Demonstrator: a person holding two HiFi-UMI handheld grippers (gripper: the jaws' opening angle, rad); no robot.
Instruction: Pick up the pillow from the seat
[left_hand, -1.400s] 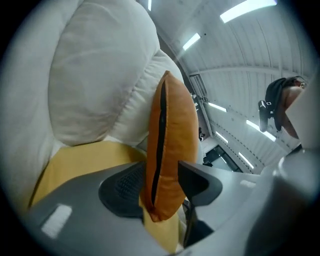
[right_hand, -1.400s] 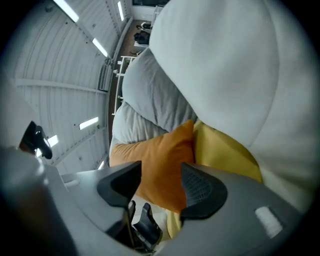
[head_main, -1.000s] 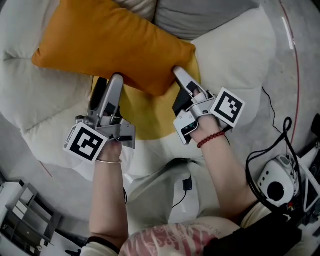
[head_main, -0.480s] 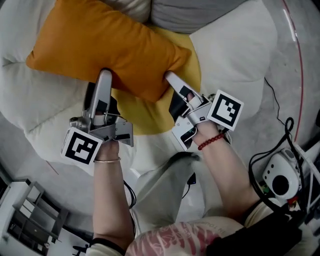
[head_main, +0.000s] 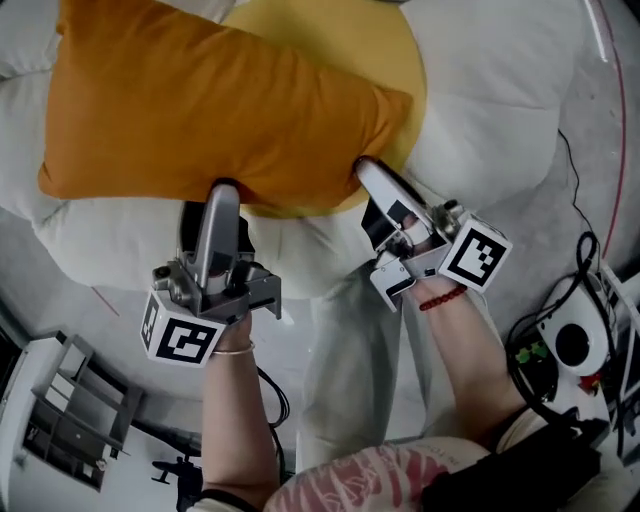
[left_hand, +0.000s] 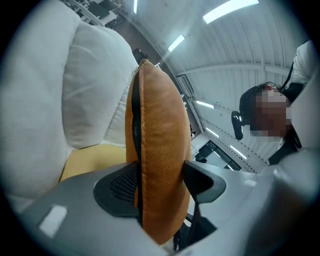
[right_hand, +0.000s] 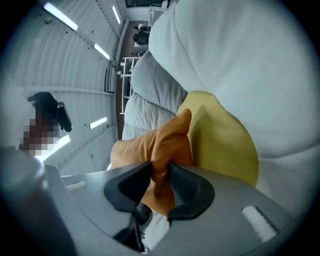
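Note:
The orange pillow (head_main: 200, 110) lies tilted over the yellow seat cushion (head_main: 340, 50) of a puffy white chair (head_main: 480, 110). My left gripper (head_main: 222, 195) is at the pillow's near edge, its jaws closing, and both pads press the pillow's seam (left_hand: 160, 150). In the left gripper view that gripper (left_hand: 160, 186) holds the edge upright. My right gripper (head_main: 365, 172) is at the pillow's near right corner. Its jaws are closing too and pinch the bunched corner (right_hand: 167, 137) between the pads of the right gripper (right_hand: 160, 186). The yellow cushion (right_hand: 220, 140) shows behind.
A white device with black cables (head_main: 575, 345) lies on the floor at right. A grey rack (head_main: 60, 420) stands at lower left. The person's lap and a pale cloth (head_main: 360, 370) fill the bottom middle. White chair padding (left_hand: 95, 85) surrounds the pillow.
Both grippers have closed on the pillow's near edge. The pillow now looks larger and higher in the frame, and more of the yellow cushion shows beyond it.

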